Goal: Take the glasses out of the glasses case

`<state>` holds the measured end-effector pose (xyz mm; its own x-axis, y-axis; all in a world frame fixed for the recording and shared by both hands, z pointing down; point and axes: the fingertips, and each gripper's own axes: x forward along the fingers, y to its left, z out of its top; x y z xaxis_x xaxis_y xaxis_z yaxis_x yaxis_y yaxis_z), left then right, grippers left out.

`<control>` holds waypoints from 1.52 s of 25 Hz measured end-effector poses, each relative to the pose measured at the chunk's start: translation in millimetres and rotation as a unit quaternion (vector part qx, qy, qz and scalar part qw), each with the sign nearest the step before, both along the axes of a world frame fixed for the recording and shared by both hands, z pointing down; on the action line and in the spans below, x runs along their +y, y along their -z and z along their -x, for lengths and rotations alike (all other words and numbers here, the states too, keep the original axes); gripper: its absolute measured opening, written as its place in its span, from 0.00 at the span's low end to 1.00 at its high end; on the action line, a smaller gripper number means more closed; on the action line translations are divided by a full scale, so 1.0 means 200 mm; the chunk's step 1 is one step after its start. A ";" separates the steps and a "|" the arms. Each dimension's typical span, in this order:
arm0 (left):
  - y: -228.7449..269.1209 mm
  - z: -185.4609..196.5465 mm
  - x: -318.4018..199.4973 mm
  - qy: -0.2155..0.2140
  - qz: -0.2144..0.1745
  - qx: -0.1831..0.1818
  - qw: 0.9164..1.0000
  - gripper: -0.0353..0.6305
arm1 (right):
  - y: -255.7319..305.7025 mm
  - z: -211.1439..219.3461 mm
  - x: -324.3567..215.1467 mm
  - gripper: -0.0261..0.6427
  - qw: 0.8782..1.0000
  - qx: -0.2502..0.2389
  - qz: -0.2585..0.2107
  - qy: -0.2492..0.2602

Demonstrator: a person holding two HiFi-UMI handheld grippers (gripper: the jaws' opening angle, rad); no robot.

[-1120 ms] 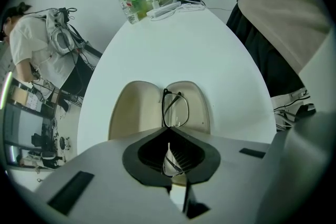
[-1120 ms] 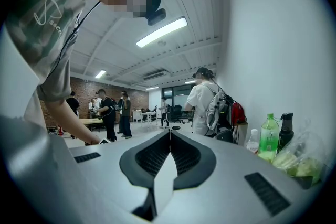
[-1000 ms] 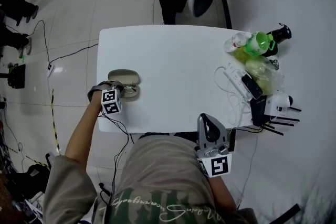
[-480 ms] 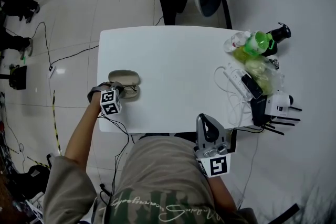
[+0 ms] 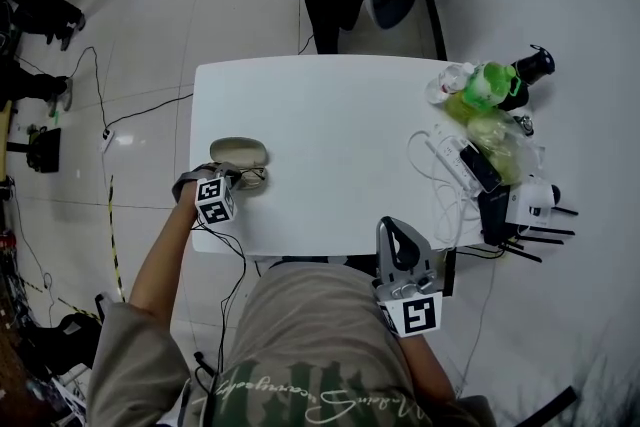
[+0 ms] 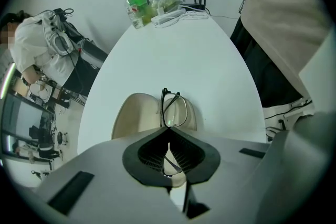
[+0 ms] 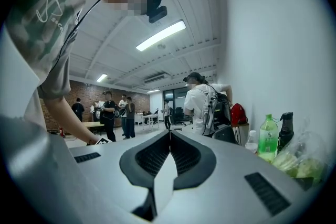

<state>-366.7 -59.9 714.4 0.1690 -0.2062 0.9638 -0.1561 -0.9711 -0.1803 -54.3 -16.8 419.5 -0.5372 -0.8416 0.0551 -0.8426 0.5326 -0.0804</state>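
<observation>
The glasses (image 6: 175, 110) stand on edge just past my left gripper's (image 6: 168, 129) tips, over the open beige glasses case (image 6: 135, 115). 1 thin temple runs back between my 2 left jaws, which are pressed together on it. The case lies by the table's (image 5: 340, 105) left edge, close to the near-left corner. My right gripper (image 7: 169, 132) is at the table's near edge, toward the right corner, jaws closed on nothing and aimed out into the room. A green bottle (image 5: 490, 80) and white cables (image 5: 440, 155) crowd the right edge.
</observation>
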 end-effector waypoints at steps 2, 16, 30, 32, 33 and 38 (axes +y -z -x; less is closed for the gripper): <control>0.01 -0.02 0.02 0.004 0.003 -0.001 1.000 0.08 | 0.01 -0.04 -0.01 0.06 1.000 -0.003 0.005 -0.003; 0.06 -0.08 0.07 0.017 0.003 -0.017 1.000 0.08 | 0.01 -0.14 0.03 0.06 1.000 -0.016 0.000 0.020; 0.10 -0.22 0.10 0.018 -0.001 -0.041 0.999 0.08 | 0.03 -0.33 0.03 0.06 0.999 -0.036 -0.007 0.020; 0.10 -0.22 0.10 0.022 -0.002 -0.044 0.999 0.08 | 0.02 -0.36 0.03 0.06 0.999 -0.041 -0.004 0.018; 0.10 -0.23 0.10 0.024 -0.002 -0.046 0.999 0.08 | 0.02 -0.37 0.03 0.06 0.999 -0.042 -0.002 0.018; 0.11 -0.24 0.09 0.032 -0.006 -0.049 0.998 0.08 | 0.01 -0.41 0.03 0.06 0.999 -0.044 0.000 0.020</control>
